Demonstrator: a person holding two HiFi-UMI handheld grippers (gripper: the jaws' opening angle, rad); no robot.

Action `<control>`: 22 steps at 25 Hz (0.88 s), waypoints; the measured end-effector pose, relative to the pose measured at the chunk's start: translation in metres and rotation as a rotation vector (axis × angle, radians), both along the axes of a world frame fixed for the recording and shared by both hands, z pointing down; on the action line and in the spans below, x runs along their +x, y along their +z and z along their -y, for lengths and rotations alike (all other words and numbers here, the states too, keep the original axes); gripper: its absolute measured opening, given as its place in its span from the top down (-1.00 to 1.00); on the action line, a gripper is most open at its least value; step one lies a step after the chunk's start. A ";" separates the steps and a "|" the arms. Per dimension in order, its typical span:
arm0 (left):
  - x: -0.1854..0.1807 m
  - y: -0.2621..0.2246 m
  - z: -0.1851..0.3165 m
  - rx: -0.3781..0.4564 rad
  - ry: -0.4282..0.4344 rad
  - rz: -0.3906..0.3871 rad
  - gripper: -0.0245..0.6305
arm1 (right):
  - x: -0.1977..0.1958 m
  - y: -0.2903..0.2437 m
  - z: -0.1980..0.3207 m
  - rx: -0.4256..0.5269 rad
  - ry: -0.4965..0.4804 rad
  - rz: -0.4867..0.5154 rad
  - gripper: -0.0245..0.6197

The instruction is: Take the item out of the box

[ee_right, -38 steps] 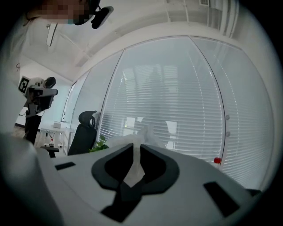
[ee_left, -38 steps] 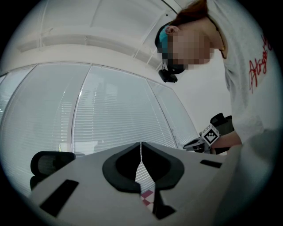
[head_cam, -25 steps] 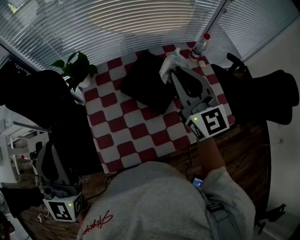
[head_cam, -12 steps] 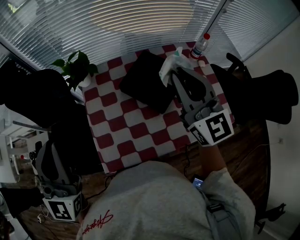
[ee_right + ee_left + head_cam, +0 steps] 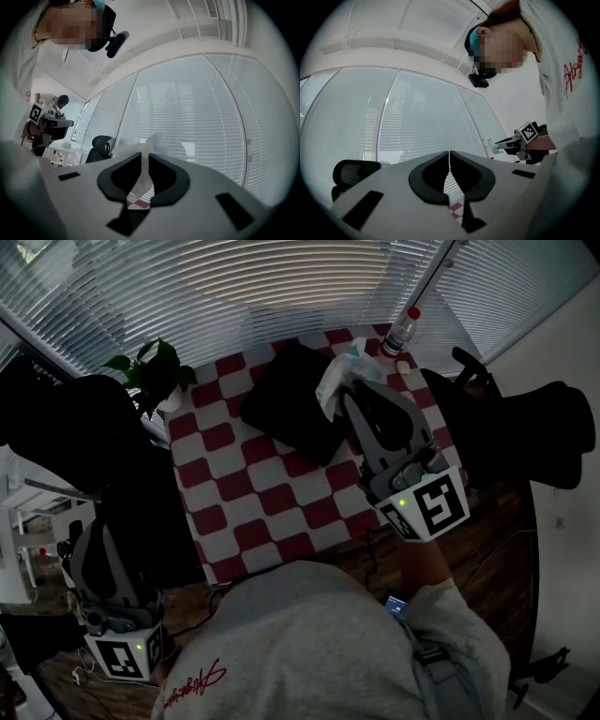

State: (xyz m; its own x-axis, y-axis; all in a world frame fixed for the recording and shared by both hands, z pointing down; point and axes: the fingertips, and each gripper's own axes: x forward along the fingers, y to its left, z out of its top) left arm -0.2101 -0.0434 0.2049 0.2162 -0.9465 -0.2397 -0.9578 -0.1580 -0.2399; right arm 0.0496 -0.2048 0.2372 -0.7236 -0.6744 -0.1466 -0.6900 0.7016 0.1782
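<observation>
The black box (image 5: 292, 401) is so dark in the head view that you cannot see inside it, or tell if it is open. The white thing (image 5: 334, 382) covers the tips of the right gripper (image 5: 345, 397) there, and you cannot tell if its low end touches the box. In the right gripper view the bottom of the white thing goes down behind the jaws. The words on the bottle (image 5: 401, 332) are too small to read. The person's grey top (image 5: 319, 643) hides the near edge of the table (image 5: 251, 521).
</observation>
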 end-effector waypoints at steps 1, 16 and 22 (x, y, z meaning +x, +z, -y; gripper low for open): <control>0.000 0.000 0.000 0.000 0.000 0.000 0.86 | -0.001 0.000 -0.001 0.000 -0.004 0.001 0.75; -0.003 0.000 -0.009 0.005 -0.007 -0.007 0.86 | -0.019 0.008 -0.019 -0.021 -0.064 0.016 0.75; -0.005 0.001 -0.013 0.003 -0.015 -0.004 0.86 | -0.027 0.015 -0.024 -0.036 -0.089 0.012 0.75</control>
State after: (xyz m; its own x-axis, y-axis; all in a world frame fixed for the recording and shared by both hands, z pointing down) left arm -0.2146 -0.0303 0.2055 0.2007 -0.9488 -0.2438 -0.9611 -0.1425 -0.2365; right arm 0.0222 -0.1807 0.2523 -0.7792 -0.6127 -0.1318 -0.6266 0.7659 0.1439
